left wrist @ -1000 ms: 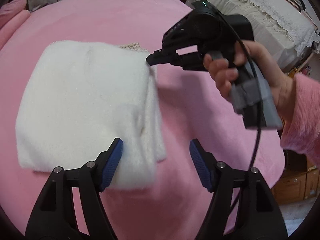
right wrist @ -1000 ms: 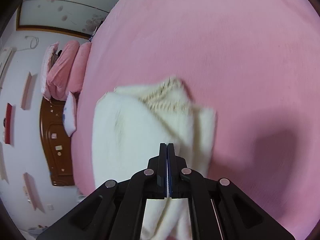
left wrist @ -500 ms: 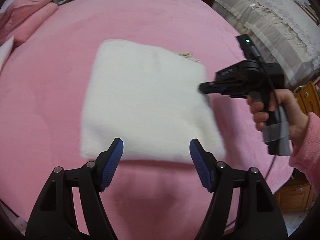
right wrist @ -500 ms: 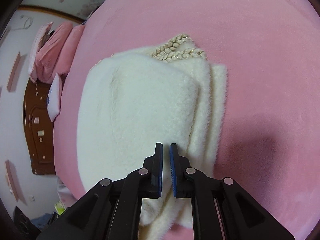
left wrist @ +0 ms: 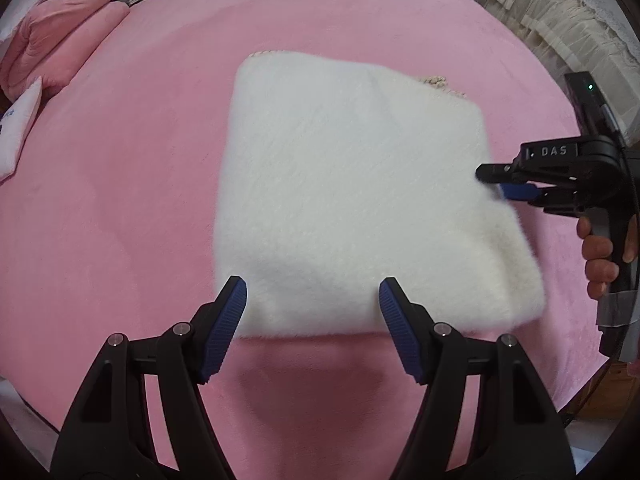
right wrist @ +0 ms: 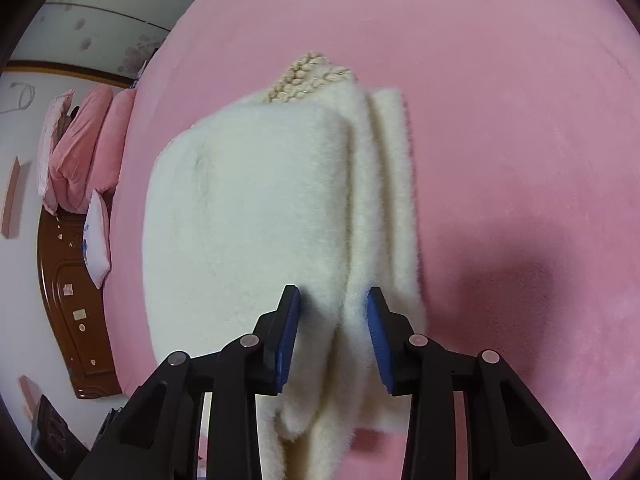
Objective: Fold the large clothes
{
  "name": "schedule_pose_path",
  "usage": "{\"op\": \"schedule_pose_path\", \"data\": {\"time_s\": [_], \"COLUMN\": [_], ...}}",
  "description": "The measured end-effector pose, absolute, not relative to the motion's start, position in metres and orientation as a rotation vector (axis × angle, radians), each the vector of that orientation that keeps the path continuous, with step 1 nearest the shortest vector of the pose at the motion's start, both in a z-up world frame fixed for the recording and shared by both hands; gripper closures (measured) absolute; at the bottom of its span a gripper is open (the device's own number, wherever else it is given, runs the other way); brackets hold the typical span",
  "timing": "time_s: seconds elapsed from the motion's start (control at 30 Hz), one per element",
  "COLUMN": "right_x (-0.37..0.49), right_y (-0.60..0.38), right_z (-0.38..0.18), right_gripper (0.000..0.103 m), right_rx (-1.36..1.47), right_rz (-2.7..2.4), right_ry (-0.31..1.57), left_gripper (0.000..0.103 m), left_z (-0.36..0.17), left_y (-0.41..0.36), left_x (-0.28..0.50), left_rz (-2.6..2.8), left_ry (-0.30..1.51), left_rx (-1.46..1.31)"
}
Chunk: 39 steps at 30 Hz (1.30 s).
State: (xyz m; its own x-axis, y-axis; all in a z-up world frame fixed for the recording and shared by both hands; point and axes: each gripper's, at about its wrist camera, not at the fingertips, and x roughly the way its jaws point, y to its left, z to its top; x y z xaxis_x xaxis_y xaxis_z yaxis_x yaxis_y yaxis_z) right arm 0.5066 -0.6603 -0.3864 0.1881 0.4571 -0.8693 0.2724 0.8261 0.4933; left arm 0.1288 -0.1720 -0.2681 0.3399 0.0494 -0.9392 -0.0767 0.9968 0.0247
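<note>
Both cams have swung round the pink bed (left wrist: pixel 120 184); the white sweater (left wrist: pixel 352 200) now lies there as a flat square, so the fold looks done. Right gripper (right wrist: pixel 334 320) jaws just opened, fabric edge between them but unpinched. Left gripper (left wrist: pixel 313 304) wide open, empty, near the front edge.

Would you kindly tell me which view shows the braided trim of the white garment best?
The right wrist view: the braided trim sits clear at the far end of the garment, its plaits distinct. The left wrist view shows only a small bit peeking past the far edge.
</note>
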Motion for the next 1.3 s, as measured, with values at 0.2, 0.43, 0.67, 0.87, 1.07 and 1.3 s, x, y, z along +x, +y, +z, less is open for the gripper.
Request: {"op": "schedule_pose_path", "data": {"time_s": [0.2, 0.43, 0.67, 0.87, 1.07, 1.3], "right_x": [0.502, 0.507, 0.516, 0.523, 0.508, 0.489], "right_y": [-0.640, -0.625, -0.607, -0.597, -0.607, -0.595], "right_z": [-0.367, -0.380, -0.344, -0.307, -0.329, -0.306], "right_gripper": [0.070, 0.070, 0.088, 0.088, 0.086, 0.085], "right_rx": [0.577, 0.624, 0.510, 0.360, 0.534, 0.594], "right_rz": [0.116, 0.085, 0.169, 0.150, 0.049, 0.094], "right_ry": [1.369, 1.385, 1.238, 1.175, 1.309, 1.294], "left_gripper": [0.037, 0.037, 0.037, 0.037, 0.037, 0.037], "left_z": [-0.268, -0.280, -0.282, -0.284, -0.288, -0.282], "left_y": [-0.160, -0.161, -0.168, -0.166, -0.165, -0.151], "left_x": [0.116, 0.126, 0.133, 0.133, 0.130, 0.124], "left_rz": [0.130, 0.143, 0.153, 0.122, 0.125, 0.132], "left_ry": [1.248, 1.260, 1.220, 1.252, 1.260, 1.253], "left_rx": [-0.073, -0.079, -0.102, -0.184, -0.190, -0.232]}}
